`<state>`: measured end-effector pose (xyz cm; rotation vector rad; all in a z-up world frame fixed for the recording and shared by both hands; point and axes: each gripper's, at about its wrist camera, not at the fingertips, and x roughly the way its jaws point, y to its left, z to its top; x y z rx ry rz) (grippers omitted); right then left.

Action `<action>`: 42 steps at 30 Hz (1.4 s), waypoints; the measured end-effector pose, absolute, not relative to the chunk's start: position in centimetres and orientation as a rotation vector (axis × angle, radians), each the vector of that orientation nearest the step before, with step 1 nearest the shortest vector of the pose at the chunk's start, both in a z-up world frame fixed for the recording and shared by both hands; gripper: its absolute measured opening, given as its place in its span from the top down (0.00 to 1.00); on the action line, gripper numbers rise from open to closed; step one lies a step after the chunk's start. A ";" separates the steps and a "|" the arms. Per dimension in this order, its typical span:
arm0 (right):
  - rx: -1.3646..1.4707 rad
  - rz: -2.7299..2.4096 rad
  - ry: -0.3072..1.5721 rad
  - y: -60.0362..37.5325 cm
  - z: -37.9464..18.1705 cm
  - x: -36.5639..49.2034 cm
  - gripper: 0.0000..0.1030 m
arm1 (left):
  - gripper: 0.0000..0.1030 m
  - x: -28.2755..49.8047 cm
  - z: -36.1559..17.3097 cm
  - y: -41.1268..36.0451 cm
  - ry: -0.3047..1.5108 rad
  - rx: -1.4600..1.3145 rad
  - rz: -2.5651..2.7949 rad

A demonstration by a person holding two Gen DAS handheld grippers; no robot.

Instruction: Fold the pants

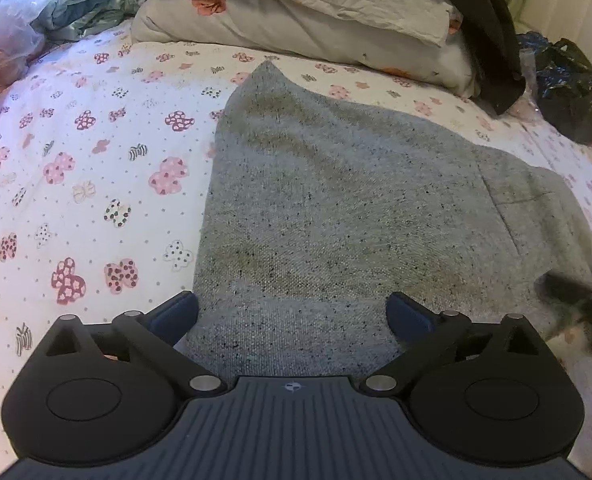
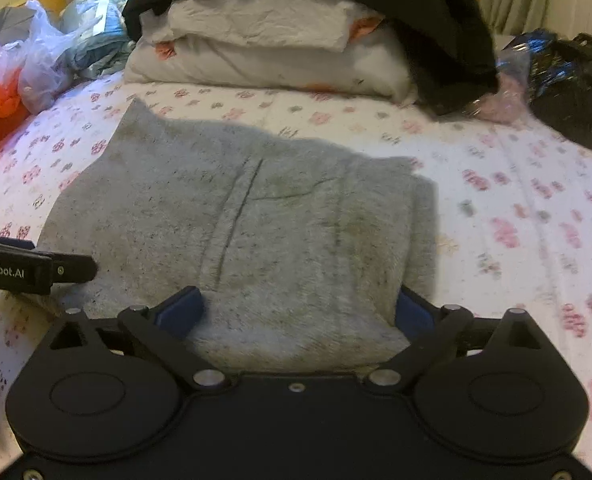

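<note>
Grey speckled pants lie folded flat on a bed sheet printed with pink bows. My left gripper is open, its blue pads wide apart over the near edge of the pants. In the right wrist view the same pants show a seam and a thicker folded edge at the right. My right gripper is open over the near edge of the pants, with cloth between its pads. The left gripper's black finger shows at the left of the right wrist view, resting at the pants' left edge.
Pillows with a black garment draped on them lie at the head of the bed. Clear and orange plastic bags sit at the far left, a black plastic bag at the far right.
</note>
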<state>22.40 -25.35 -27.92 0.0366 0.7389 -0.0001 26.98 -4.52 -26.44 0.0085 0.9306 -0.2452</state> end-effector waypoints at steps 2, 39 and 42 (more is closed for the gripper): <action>0.016 -0.037 0.676 -25.4 -25.7 21.0 0.13 | 0.00 27.0 -26.5 -4.5 0.935 0.007 -0.245; 0.041 -0.042 0.638 -23.1 -17.7 15.5 0.01 | 0.02 16.5 -14.4 -4.6 0.737 -0.002 -0.155; 0.050 -0.047 0.628 -23.1 -15.9 13.9 0.01 | 0.02 14.3 -12.7 -4.7 0.690 0.017 -0.138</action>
